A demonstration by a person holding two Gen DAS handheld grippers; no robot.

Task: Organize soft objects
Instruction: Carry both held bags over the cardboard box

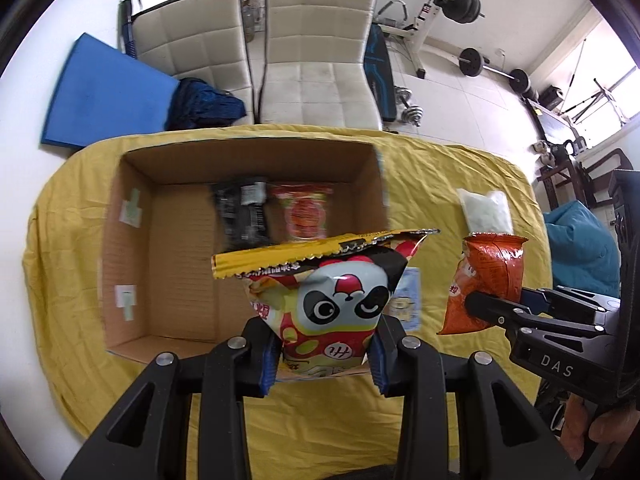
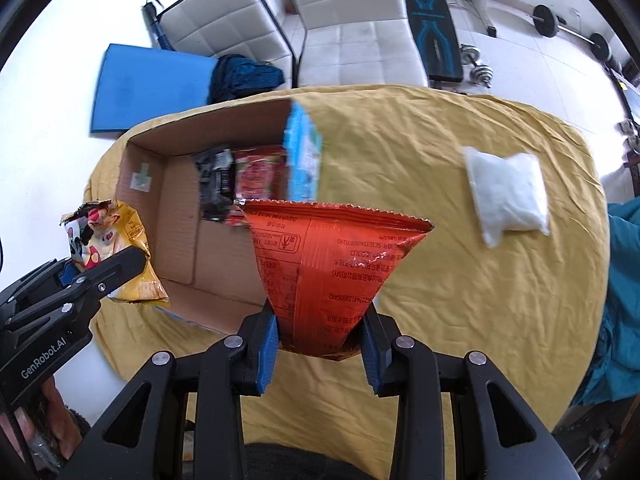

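Note:
My left gripper (image 1: 325, 354) is shut on a yellow snack bag with a panda face (image 1: 332, 292), held up over the near right part of an open cardboard box (image 1: 168, 264). My right gripper (image 2: 319, 342) is shut on an orange-red snack bag (image 2: 320, 264), lifted above the yellow cloth just right of the box (image 2: 180, 248). Each view shows the other gripper from the side: the orange bag (image 1: 486, 280) at right, the panda bag (image 2: 112, 252) at left. Inside the box lie a black packet (image 1: 242, 210) and a red packet (image 1: 306, 212).
A white soft pouch (image 2: 506, 196) lies on the yellow tablecloth (image 2: 440, 280) to the right. A small blue-bordered packet (image 1: 406, 300) lies beside the box. Two white chairs (image 1: 320, 60), a blue mat (image 1: 108, 96) and gym weights stand beyond the table. A teal cushion (image 1: 580, 248) is at right.

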